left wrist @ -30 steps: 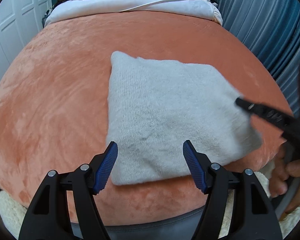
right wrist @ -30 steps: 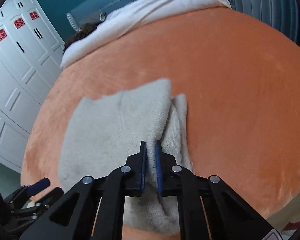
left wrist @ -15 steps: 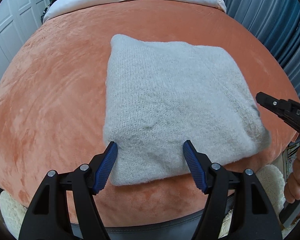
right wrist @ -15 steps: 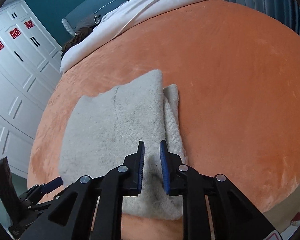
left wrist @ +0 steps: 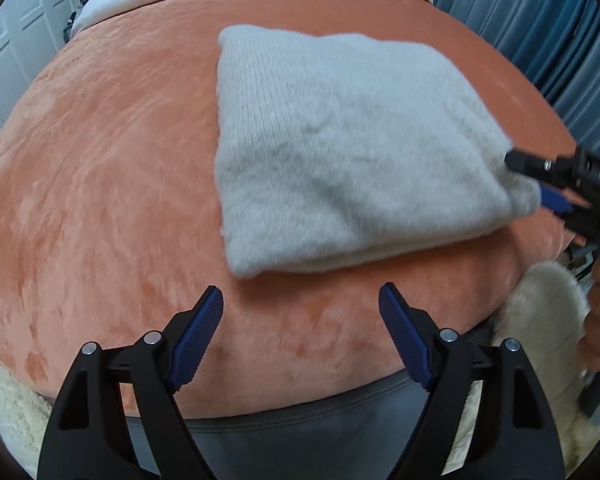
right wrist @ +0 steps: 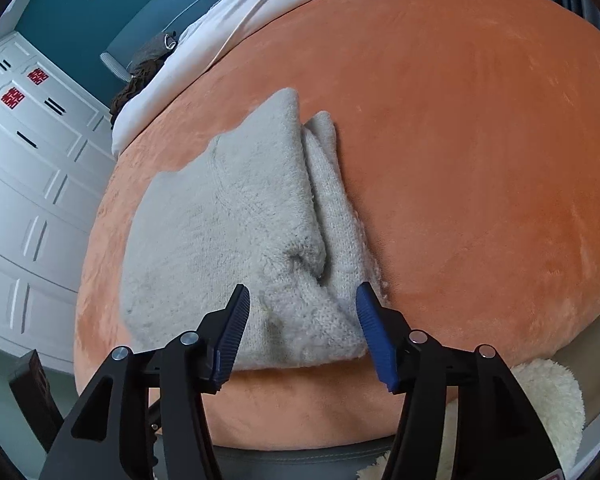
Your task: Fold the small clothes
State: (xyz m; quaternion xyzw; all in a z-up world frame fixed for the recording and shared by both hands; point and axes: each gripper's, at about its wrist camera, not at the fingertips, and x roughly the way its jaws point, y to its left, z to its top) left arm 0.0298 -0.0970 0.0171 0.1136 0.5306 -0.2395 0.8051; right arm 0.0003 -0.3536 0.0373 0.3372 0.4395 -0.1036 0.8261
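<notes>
Right wrist view: the folded grey sweater (right wrist: 236,236) lies on the orange blanket (right wrist: 480,160), with a loose inner layer poking out along its right edge; I judge that edge wants tucking in before the fold is neat. My right gripper (right wrist: 302,312) is wide open over the near corner, gripping nothing. My left gripper (left wrist: 300,312) hangs wide open, short of the sweater, empty.

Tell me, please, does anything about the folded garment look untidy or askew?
Yes. On the grey knit garment, the top layer stops short of the right edge, so a lower layer sticks out there, and the near corner is bunched into a dent.
</notes>
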